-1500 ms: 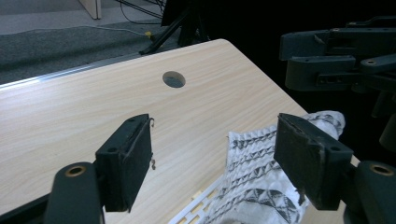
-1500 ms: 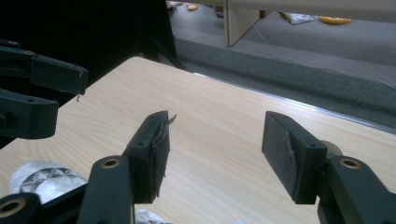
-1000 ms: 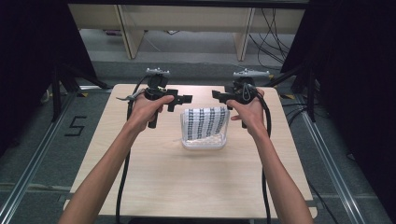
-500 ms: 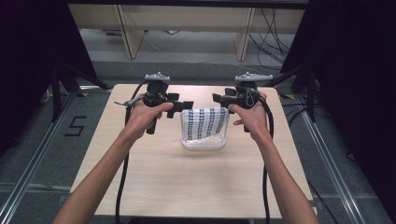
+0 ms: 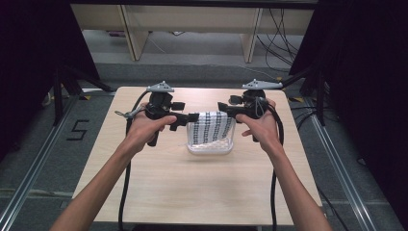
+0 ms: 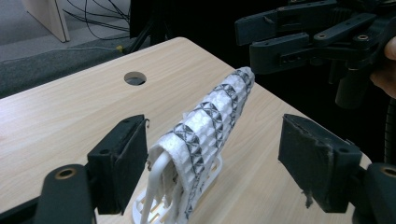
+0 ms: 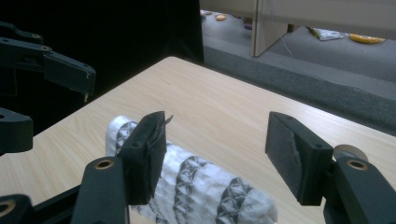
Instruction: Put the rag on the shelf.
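Patterned cloth (image 5: 211,127) drapes a white rack (image 5: 210,147) on the wooden table (image 5: 202,187), dark curtains (image 5: 33,57) around

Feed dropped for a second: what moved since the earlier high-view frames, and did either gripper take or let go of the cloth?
Little visibly changed. The left gripper and right gripper flank the patterned cloth as before, jaws open, neither holding it. The cloth stays draped over the white rack on the table.
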`<state>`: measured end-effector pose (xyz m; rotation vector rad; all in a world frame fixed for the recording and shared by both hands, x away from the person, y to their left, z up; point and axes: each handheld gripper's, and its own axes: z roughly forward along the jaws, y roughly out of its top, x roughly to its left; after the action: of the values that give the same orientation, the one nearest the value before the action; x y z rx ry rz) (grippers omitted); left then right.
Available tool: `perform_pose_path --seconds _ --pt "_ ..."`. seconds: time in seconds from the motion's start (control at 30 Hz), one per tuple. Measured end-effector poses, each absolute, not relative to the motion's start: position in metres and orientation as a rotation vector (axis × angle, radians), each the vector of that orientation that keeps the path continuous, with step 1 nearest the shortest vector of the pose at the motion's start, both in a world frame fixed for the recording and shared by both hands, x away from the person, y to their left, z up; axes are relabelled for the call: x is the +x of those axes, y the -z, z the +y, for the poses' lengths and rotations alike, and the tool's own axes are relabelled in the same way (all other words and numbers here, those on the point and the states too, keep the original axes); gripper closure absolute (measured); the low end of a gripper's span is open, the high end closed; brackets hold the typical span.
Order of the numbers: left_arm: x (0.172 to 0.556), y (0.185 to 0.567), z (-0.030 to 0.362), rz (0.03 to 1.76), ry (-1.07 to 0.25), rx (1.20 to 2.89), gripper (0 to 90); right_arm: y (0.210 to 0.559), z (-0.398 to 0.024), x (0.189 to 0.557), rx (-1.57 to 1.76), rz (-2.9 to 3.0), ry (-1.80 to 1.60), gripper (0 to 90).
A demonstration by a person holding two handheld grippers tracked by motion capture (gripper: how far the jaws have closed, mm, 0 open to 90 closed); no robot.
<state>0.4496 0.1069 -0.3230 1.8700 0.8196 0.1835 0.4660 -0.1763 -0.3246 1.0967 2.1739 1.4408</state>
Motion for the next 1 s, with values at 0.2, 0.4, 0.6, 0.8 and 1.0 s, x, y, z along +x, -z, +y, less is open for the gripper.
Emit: perform_pose_path --seconds 0.2,0.4,0.6,0.8,1.0 --pt "0.445 0.324 0.109 0.812 -0.197 1.865 23.1 0.323 -0.176 0.459 1.076 2.173 -1.444 39.4" --pt "0.438 0.326 0.112 0.804 -0.206 1.869 23.1 0.322 -0.176 0.451 1.053 2.178 -1.456 38.8" --pt "0.431 0.327 0.115 0.787 -0.207 1.865 23.0 0.321 -0.176 0.444 1.025 2.191 -1.462 38.1" --pt "0.421 0.329 0.117 0.769 -0.197 1.864 23.1 0.323 -0.178 0.439 0.984 2.193 -1.47 37.9" --pt "0.414 0.332 0.119 0.764 -0.188 1.868 23.0 0.325 -0.181 0.433 0.99 2.192 -1.466 37.8"
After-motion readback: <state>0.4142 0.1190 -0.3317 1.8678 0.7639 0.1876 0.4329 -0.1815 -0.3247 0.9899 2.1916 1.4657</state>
